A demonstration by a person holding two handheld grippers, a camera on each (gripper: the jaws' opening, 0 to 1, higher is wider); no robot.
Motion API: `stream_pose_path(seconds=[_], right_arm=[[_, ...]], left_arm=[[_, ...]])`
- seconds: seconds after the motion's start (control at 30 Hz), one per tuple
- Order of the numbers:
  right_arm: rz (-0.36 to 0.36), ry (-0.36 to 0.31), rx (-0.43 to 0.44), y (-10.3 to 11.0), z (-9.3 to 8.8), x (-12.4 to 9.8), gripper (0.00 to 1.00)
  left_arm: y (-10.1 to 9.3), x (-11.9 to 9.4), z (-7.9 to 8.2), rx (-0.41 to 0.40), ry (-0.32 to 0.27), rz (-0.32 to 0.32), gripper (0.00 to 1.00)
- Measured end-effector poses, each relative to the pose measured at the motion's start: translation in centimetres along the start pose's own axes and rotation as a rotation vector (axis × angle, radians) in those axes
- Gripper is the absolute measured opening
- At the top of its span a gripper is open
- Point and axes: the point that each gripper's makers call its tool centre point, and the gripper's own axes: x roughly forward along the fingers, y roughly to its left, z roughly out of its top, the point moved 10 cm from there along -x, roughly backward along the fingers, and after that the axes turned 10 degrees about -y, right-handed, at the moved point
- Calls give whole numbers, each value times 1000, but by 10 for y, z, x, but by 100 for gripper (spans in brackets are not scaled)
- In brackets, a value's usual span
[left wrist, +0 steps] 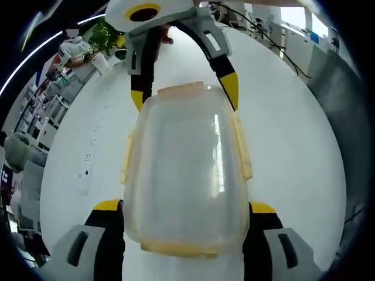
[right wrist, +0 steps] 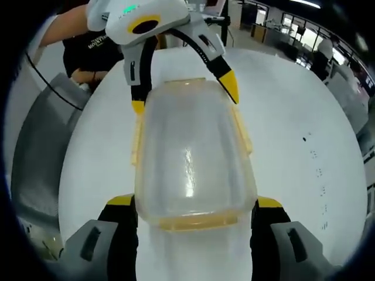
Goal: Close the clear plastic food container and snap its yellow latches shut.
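The clear plastic container (left wrist: 184, 170) lies lengthwise on the white table (left wrist: 293, 146) with its lid on. Yellow latches run along its sides (left wrist: 244, 153), its near end (left wrist: 181, 249) and its far end (left wrist: 181, 89). My left gripper (left wrist: 184, 206) is open, its yellow-tipped jaws straddling the near end close to both walls. My right gripper (left wrist: 183, 93) comes in from the far side, open, with its tips at the far corners. In the right gripper view the same container (right wrist: 190, 158) lies between the right gripper (right wrist: 194, 202) and the left gripper (right wrist: 184, 93). I cannot tell whether any tip touches.
The round white table's edge (right wrist: 70, 175) drops to a grey floor (right wrist: 35, 152). A person in a dark shirt (right wrist: 88, 47) stands behind the left gripper. Plants and shelves (left wrist: 94, 41) stand past the table's far left; desks (right wrist: 293, 35) fill the background.
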Motion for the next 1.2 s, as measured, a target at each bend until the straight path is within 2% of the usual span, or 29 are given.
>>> stream_pose_path(seconds=[0.5, 0.67, 0.8, 0.87, 0.93, 0.97, 1.03, 1.2], right_arm=[[-10, 21, -18, -2, 0, 0, 78], [-18, 29, -15, -2, -1, 1, 80], [-23, 33, -16, -2, -2, 1, 81], [-29, 24, -3, -2, -3, 0, 87], [-36, 9, 5, 1, -2, -4, 86], [-41, 3, 7, 2, -1, -6, 85], [-65, -14, 18, 5, 0, -12, 86], [-121, -89, 53, 17, 1, -30, 85]], left_arm=[[1, 0, -1, 9, -25, 18, 81], [-3, 4, -3, 126, 19, 40, 82], [-2, 1, -2, 74, -20, 59, 82], [0, -3, -2, 72, -26, 80, 84], [1, -7, -2, 68, -31, 98, 84], [1, -11, -2, 50, -50, 112, 84], [-2, -16, 0, -32, -104, 140, 88], [-11, -33, 2, -95, -174, 221, 91]])
